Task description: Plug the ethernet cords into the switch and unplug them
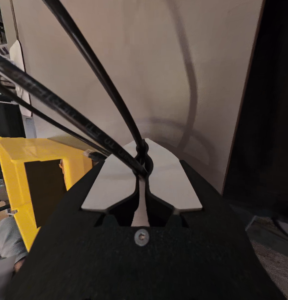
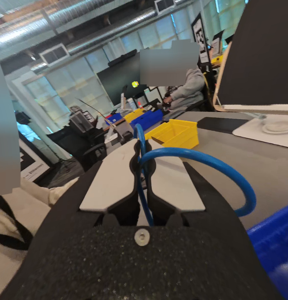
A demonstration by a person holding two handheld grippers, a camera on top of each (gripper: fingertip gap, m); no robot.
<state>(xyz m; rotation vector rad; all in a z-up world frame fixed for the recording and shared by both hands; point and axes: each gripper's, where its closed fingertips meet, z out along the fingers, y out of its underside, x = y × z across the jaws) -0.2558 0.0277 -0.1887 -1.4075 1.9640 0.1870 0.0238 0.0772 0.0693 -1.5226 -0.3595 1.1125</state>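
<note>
Left hand-held gripper (image 1: 142,164) pinches black cords (image 1: 97,71); right hand-held gripper (image 2: 143,155) clamps blue cord (image 2: 205,158).

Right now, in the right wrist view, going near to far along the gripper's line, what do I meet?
Right gripper shut on the blue cable → yellow bin on the grey table → blue bins → dark screen near the windows.

From my left gripper (image 1: 142,162), cords (image 1: 97,68) run off toward ten and eleven o'clock; a bin (image 1: 15,170) sits at nine. Ahead of my right gripper (image 2: 142,155), another bin (image 2: 177,134) rests on the table (image 2: 237,155) at one o'clock.
</note>
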